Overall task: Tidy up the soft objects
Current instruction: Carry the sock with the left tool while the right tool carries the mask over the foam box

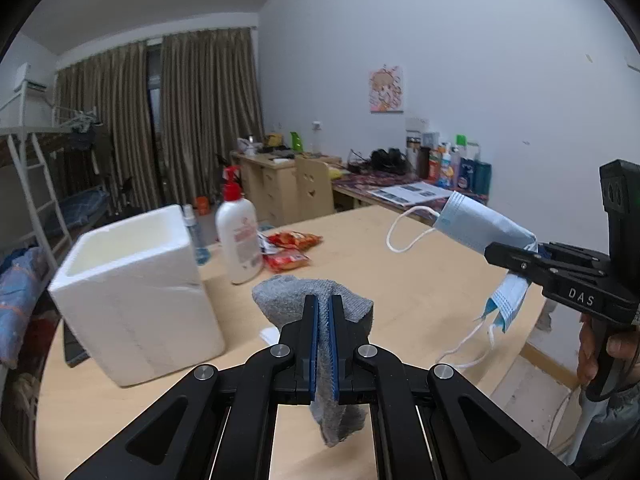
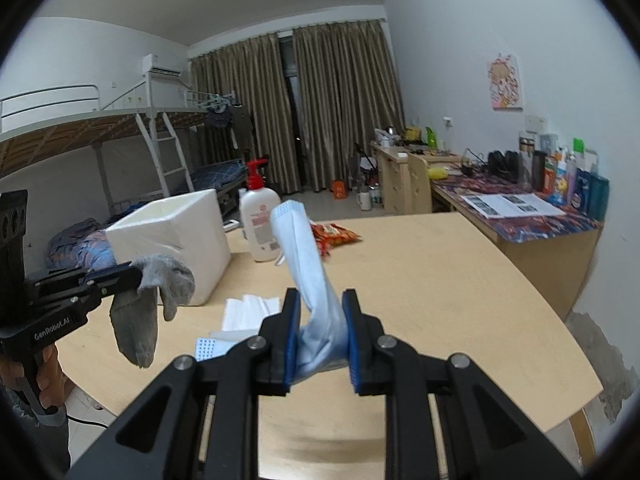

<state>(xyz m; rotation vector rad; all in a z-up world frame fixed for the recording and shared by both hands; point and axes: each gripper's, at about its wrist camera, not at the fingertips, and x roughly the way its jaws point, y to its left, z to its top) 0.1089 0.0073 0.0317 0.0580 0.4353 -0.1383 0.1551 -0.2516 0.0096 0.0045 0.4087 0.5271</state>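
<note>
A pale wooden table (image 1: 400, 272) fills mid-frame, bearing a white foam box (image 1: 136, 292) at left. The left gripper (image 1: 324, 312) pinches a grey knitted sock (image 1: 316, 304) at lower centre; the right gripper (image 2: 322, 320) clamps a folded light-blue face mask (image 2: 304, 264) at centre.

A grey sock (image 1: 316, 300) hung folded over and pinched between the left gripper's (image 1: 324, 308) blue pads, its toe and cuff drooping either side, held in the air just beside the open white foam box (image 1: 132, 292). A pale blue pleated face mask (image 2: 304, 264), bunched at its middle, stood clamped in the right gripper (image 2: 322, 312), one end raised, white ear loops dangling, well to the right of the box above the table.
</note>
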